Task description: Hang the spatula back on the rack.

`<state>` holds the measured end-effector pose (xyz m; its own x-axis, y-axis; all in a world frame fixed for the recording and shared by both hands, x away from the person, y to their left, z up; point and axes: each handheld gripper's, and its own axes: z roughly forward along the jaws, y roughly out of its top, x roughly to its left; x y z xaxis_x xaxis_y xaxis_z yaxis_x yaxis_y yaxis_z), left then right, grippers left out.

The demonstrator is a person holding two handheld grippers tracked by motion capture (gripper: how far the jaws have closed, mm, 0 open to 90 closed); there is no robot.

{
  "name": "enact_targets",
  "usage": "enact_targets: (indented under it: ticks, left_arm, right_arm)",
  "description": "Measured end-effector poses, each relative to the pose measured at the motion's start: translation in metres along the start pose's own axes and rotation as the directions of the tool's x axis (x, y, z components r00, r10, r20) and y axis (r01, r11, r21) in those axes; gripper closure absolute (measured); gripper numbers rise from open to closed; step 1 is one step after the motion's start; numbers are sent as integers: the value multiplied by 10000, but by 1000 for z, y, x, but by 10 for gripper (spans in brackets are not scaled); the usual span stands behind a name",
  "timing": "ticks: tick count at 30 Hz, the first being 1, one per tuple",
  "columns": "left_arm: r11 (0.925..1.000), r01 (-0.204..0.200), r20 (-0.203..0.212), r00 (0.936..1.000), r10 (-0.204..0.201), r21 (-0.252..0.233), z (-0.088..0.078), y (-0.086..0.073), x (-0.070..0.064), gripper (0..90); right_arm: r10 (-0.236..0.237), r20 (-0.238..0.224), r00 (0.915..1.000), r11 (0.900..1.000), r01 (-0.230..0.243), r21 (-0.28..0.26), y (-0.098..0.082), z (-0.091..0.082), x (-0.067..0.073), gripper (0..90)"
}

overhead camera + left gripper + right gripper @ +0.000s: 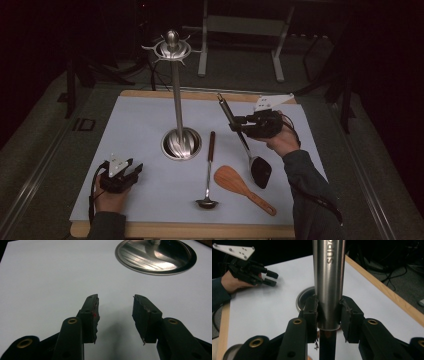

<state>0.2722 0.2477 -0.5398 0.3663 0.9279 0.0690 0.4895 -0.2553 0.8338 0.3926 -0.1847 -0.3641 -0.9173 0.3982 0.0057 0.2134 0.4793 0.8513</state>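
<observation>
From above we see the right gripper (235,124) lifting a black spatula (247,150); close up, its fingers (310,312) clamp the steel handle. Left gripper (115,315) fingers apart, empty.

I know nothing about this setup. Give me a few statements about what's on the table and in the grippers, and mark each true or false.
1. The right gripper is shut on the black spatula's metal handle. True.
2. The left gripper holds the ladle. False: its jaws stand open with nothing between them, and the ladle lies on the white mat.
3. The wooden spatula lies on the mat, right of the ladle. True.
4. A utensil hangs from the metal stand. False: its top hooks are bare.
5. The black spatula lies flat. False: it is tilted, handle end up.
</observation>
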Motion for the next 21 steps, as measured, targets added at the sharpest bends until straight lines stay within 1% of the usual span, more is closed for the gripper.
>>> enact_targets:
  ticks: [1,2,9,16,21]
  left_arm:
    - [10000,13,4,10000,-13,4,0,0,0,565]
    - [10000,17,1,10000,-17,-6,0,0,0,565]
    - [10000,5,-6,10000,-5,-6,0,0,0,565]
    - [10000,34,-1,10000,-34,-18,0,0,0,564]
    - [10000,14,-1,10000,-14,-14,0,0,0,564]
  right_arm:
    - [0,0,10000,10000,0,0,0,0,0,691]
    - [-26,-40,10000,9998,25,-216,3,-1,1,691]
    - [-315,-71,9995,9965,308,-782,9,0,6,692]
    - [-481,-124,9988,9926,464,-1121,17,1,10,692]
    - [-543,-49,9985,9901,532,-1297,23,3,14,692]
